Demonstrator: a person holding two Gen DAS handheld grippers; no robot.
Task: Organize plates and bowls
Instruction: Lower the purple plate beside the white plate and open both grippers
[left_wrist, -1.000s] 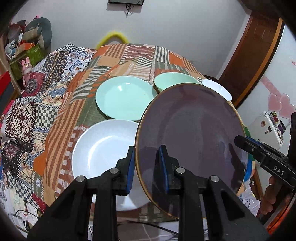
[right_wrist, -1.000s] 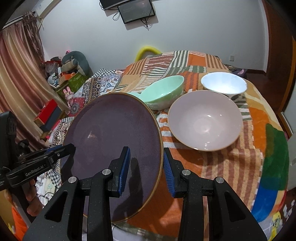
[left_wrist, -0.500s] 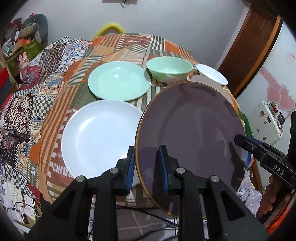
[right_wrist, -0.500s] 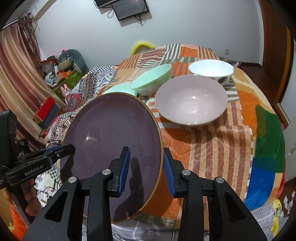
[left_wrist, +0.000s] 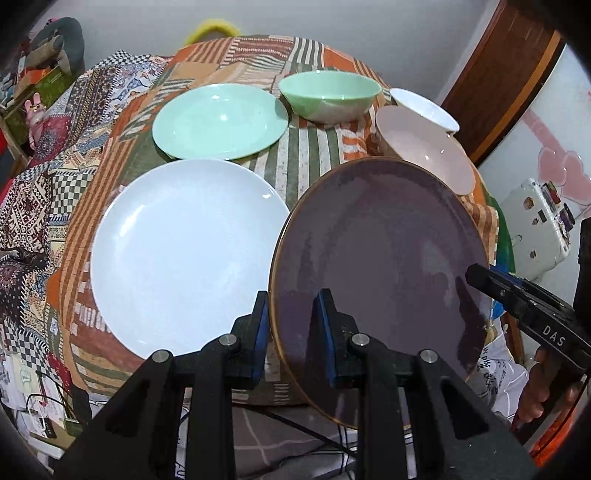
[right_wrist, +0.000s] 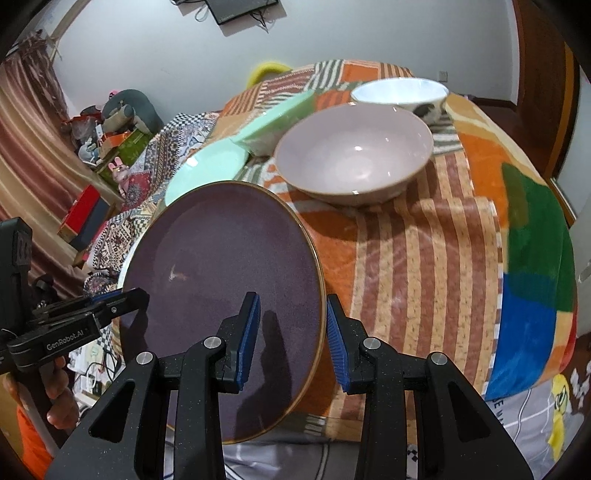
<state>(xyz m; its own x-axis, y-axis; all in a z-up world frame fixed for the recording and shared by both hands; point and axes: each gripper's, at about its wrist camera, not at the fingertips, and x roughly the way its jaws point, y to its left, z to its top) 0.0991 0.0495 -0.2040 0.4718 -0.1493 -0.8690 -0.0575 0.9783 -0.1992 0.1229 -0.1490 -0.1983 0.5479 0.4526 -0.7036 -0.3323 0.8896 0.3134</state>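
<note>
A dark purple plate (left_wrist: 388, 258) with a gold rim hangs tilted over the table's near edge, gripped at opposite rims. My left gripper (left_wrist: 291, 314) is shut on its left rim. My right gripper (right_wrist: 291, 325) is shut on the right rim of the purple plate (right_wrist: 229, 266). A white plate (left_wrist: 184, 258) lies flat just to the left, with a mint plate (left_wrist: 221, 120) and a mint bowl (left_wrist: 328, 94) behind it. A pink bowl (right_wrist: 354, 155) and a white bowl (right_wrist: 399, 92) stand at the back right.
A patchwork cloth (right_wrist: 424, 258) covers the round table and has a bare stretch in front of the pink bowl. Boxes and soft toys (right_wrist: 110, 133) crowd the left side of the room. A white case (left_wrist: 535, 229) stands on the floor to the right, and cables lie below.
Both grippers have sunk toward the table with the purple plate and tipped further down. The white plate and the bowls now show more fully; both grips are unchanged.
</note>
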